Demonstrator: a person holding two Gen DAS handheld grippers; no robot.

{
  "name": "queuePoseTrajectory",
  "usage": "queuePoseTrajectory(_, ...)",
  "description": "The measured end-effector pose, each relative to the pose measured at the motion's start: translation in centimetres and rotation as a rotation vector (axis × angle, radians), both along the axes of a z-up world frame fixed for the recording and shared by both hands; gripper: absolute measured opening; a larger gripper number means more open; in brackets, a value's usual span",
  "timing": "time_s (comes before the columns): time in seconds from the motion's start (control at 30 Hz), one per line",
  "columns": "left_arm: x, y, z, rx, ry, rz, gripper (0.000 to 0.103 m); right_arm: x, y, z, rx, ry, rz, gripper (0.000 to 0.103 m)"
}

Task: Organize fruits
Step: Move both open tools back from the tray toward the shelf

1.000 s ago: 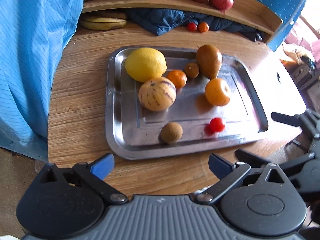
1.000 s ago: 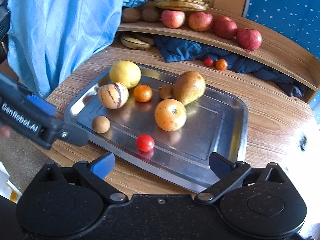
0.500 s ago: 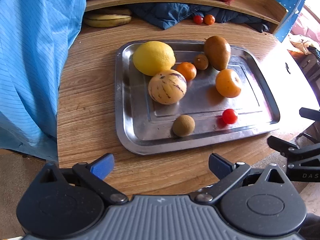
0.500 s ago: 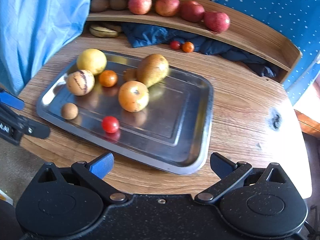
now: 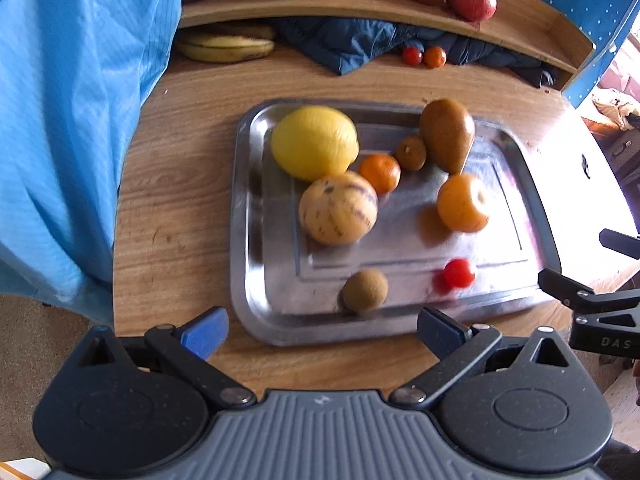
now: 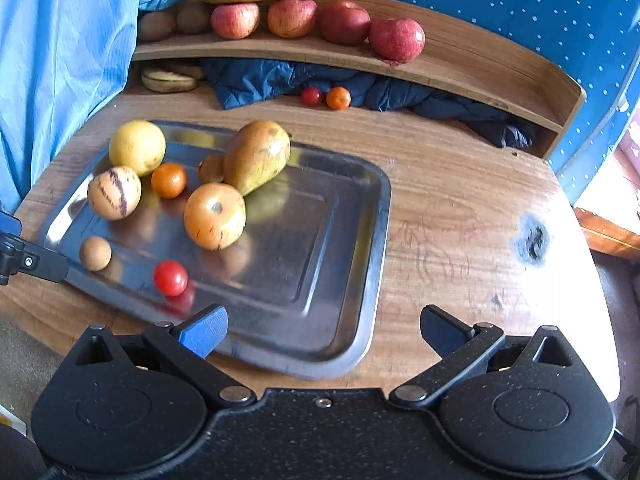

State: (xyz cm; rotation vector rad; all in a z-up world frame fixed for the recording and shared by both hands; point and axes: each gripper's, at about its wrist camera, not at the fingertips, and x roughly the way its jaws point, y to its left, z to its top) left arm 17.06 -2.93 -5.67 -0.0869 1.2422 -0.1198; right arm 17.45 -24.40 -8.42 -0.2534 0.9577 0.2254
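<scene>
Both your left claw [image 5: 322,330] and right claw [image 6: 322,330] gape wide and hold nothing. Eight fruits lie on the rectangular steel tray [image 6: 372,240] on the wooden tabletop [image 6: 460,208] — red apples [image 6: 344,20] line the curved wooden shelf [image 6: 472,56], so sorting looks barely begun.

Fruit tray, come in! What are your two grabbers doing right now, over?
Left gripper open, empty, hovering at the tray near edge. Right gripper open, empty, over its near corner. Eight fruits on tray, none picked. Nothing blocking.
</scene>
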Motion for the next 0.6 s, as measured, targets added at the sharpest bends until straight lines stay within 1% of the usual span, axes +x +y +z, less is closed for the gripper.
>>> queuePoseTrajectory(0.37, 4.4, -1.2, 1.6, -0.038, -0.056, 0.066, 0.102, 4.5, -1.2, 0.4, 0.017, -0.019, 0.039, 0.102)
queuePoseTrajectory(0.6, 7.2, -2.3, 1.5, -0.052, -0.065, 0.1, 0.102, 6.8, -1.9, 0.3, 0.033, -0.03, 0.052, 0.102)
